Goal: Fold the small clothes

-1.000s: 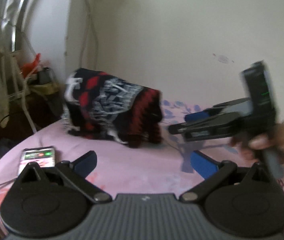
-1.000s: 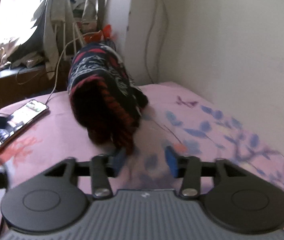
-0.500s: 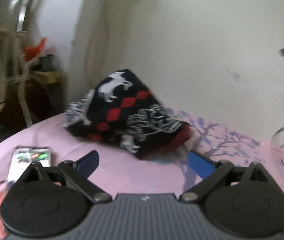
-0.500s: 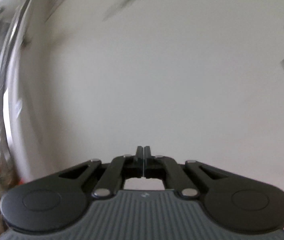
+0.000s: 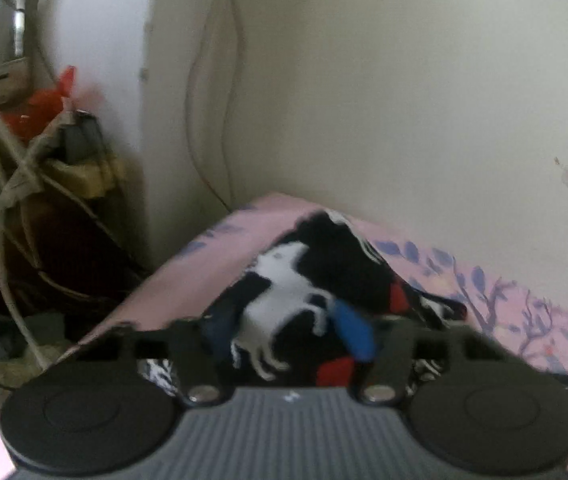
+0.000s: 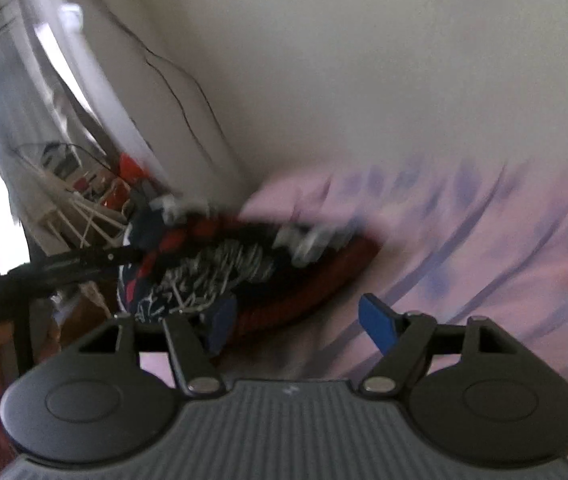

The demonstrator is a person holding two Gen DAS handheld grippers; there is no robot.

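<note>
A small dark knitted sweater (image 5: 316,280) with white horse figures and red patches lies bunched on the pink floral bedsheet (image 5: 524,304). My left gripper (image 5: 288,332) is open, its blue pads on either side of the sweater's near part. In the right wrist view the sweater (image 6: 243,268) lies at the left, blurred by motion, with its red ribbed hem toward me. My right gripper (image 6: 304,320) is open, its left pad over the hem, its right pad over the sheet (image 6: 484,240). The left gripper shows there as a dark bar (image 6: 63,268) reaching the sweater.
A cream wall (image 5: 404,80) runs close behind the bed. Left of the bed's corner stand cluttered shelves with cables (image 5: 11,184) and a red object (image 5: 43,100). A white rack (image 6: 67,216) and a bright window fill the left in the right wrist view.
My left gripper moved in over the sweater and narrowed its jaws around it. My right gripper, shut and facing the wall half a second ago, opened and swung down to the sweater's hem.
</note>
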